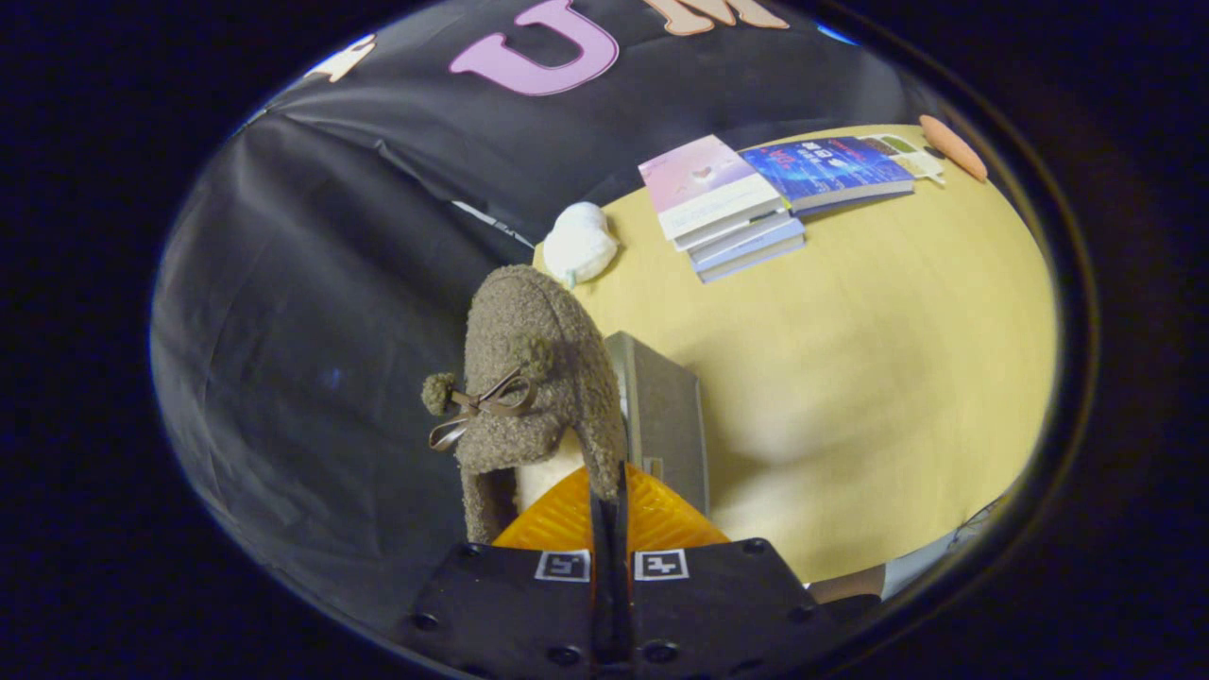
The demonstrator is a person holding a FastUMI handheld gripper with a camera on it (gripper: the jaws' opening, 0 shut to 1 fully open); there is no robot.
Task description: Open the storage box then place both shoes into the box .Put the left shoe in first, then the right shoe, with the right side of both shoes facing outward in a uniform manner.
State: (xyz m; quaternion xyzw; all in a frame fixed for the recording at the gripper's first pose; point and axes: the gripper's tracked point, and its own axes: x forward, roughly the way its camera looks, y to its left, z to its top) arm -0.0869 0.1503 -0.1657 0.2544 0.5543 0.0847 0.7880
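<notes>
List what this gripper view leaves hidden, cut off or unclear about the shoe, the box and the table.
- Fuzzy brown shoe: its heel end, where the closed jaws pinch it, is hidden.
- Grey storage box: mostly behind the shoe, so open or shut is unclear.
- Stacked books: cover text too small.
- Second shoe: whereabouts unknown.

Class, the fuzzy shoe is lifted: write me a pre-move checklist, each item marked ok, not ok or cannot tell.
1. Hand-held gripper shut on the brown fuzzy bow-trimmed shoe: ok.
2. Shoe lifted off the round yellow wooden table: ok.
3. Grey storage box lies just beyond the shoe: ok.
4. Box open: cannot tell.
5. Left or right shoe: cannot tell.
6. Stacked books and white plush toy far beyond the box: ok.
</notes>
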